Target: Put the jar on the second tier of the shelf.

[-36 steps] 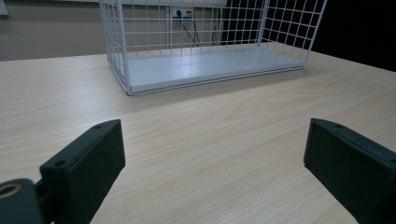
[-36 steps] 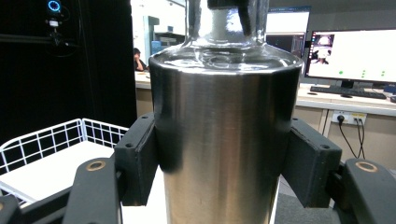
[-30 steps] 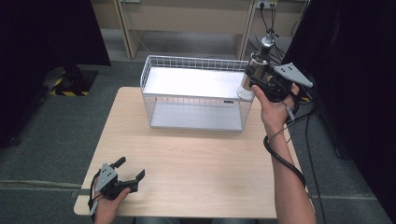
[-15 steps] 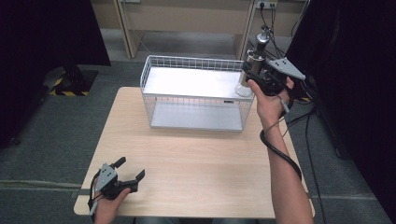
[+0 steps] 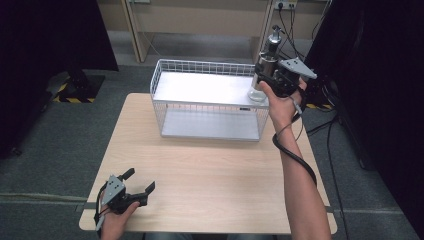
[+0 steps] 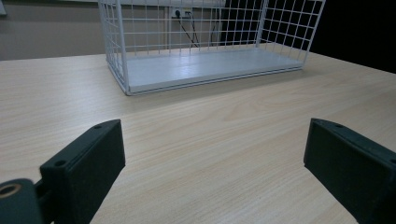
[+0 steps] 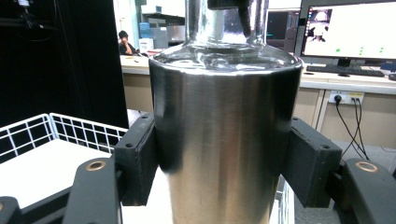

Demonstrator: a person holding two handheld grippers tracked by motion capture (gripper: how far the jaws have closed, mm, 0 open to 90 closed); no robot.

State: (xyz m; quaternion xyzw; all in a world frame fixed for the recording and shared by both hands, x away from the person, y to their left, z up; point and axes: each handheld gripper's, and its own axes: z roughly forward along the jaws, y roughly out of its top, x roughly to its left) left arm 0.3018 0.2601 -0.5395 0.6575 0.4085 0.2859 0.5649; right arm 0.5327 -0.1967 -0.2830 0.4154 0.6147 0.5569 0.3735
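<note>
While left gripper point(image 5: 134, 186) is resting on the bench point(image 5: 215, 175) with jaws wide, right gripper point(image 5: 264, 75) is clamping a steel pump bottle point(image 7: 224, 135) above the wire basket's point(image 5: 165, 100) right end.

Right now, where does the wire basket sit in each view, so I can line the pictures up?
High view: wire basket at the table's far middle.
Left gripper view: top centre, beyond the open jaws.
Right gripper view: lower left, behind the steel bottle.
Shared landmark: its white floor.
</note>
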